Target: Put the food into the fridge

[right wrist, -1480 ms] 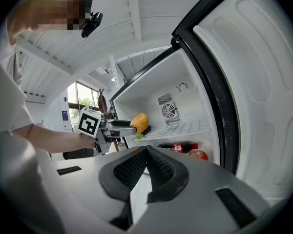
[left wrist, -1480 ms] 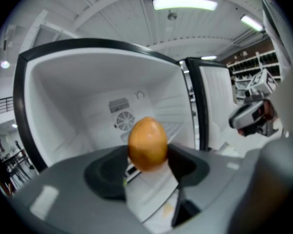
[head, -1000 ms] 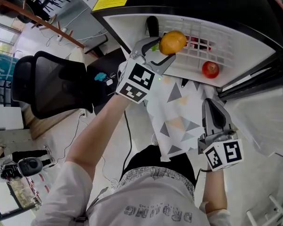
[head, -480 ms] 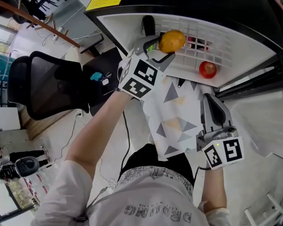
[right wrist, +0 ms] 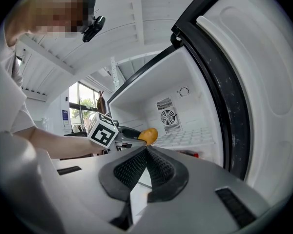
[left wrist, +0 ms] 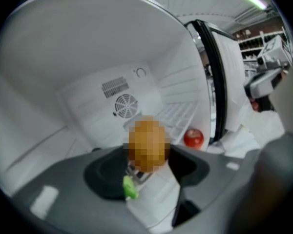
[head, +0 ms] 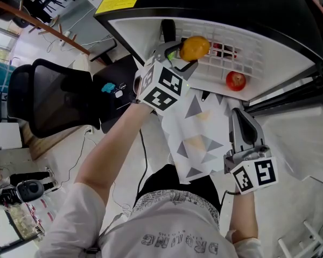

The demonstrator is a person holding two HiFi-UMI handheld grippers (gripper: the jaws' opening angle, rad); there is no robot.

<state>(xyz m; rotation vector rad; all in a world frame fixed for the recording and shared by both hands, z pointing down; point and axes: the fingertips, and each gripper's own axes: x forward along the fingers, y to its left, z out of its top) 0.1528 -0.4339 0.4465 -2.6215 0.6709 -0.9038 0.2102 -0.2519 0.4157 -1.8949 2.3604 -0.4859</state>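
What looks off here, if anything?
Nothing stands out. Left gripper holds an orange fruit over the white grid shelf; a red apple sits intact on that shelf. Right gripper is shut and empty.

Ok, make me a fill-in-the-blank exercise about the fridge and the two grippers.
The left gripper is ___ on the orange fruit.
The fruit lying on the fridge's wire shelf is a red ___.
The right gripper, fingers together, holds ___.
Missing words: shut; apple; nothing.
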